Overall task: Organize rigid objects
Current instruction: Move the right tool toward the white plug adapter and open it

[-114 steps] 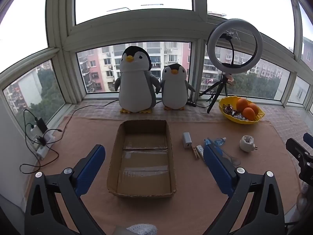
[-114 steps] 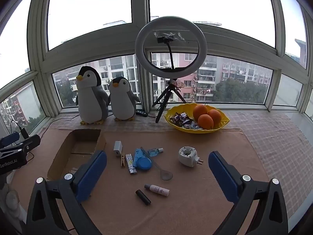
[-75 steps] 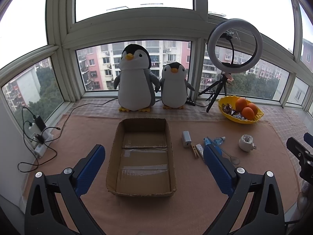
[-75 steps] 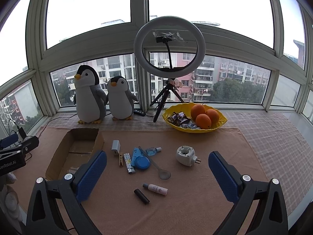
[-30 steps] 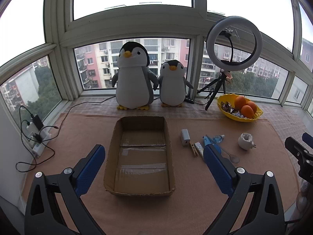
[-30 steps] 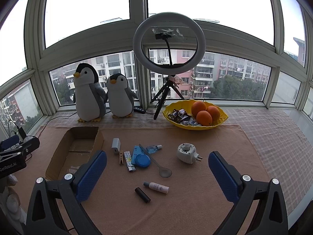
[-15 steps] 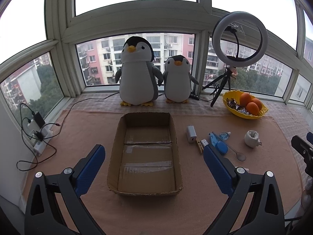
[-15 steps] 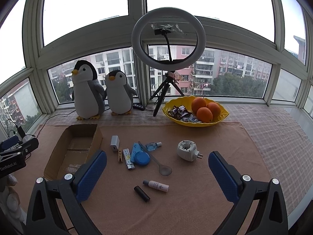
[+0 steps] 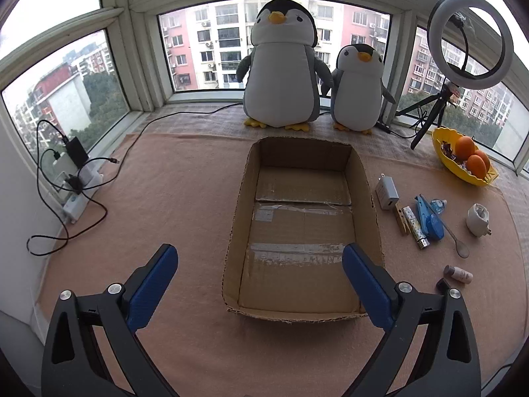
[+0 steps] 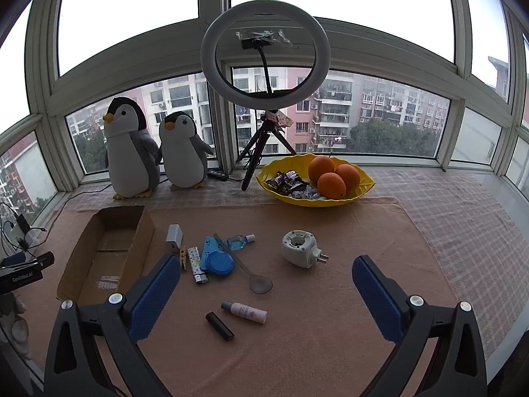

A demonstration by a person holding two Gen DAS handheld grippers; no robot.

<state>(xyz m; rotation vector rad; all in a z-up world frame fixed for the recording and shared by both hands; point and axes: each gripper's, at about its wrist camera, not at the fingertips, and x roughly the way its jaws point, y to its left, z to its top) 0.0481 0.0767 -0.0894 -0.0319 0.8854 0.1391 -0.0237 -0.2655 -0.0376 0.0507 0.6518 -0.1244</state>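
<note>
Both grippers spread; left gripper [image 9: 259, 269] above cardboard box [image 9: 363, 178].

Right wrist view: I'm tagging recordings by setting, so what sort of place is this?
Probably an enclosed balcony or bay window in a high-rise flat: wrap-around windows facing apartment blocks, plush penguins on the sill, a ring light and a fruit bowl.

In the left wrist view the right blue finger [image 9: 367, 286] covers the near right corner of the cardboard box [image 9: 297, 314], and the black tube [image 9: 442, 284] beside it shows only its end. The print on the small white bottle [image 10: 246, 311] is too small to read (likewise the lighter's [image 10: 196, 264] pattern). In the right wrist view the left hand-held gripper [image 10: 24, 273] is cut off by the left edge, its jaws out of sight. The wrapped sweets [image 10: 291, 182] in the yellow bowl [image 10: 330, 202] cannot be told apart.
</note>
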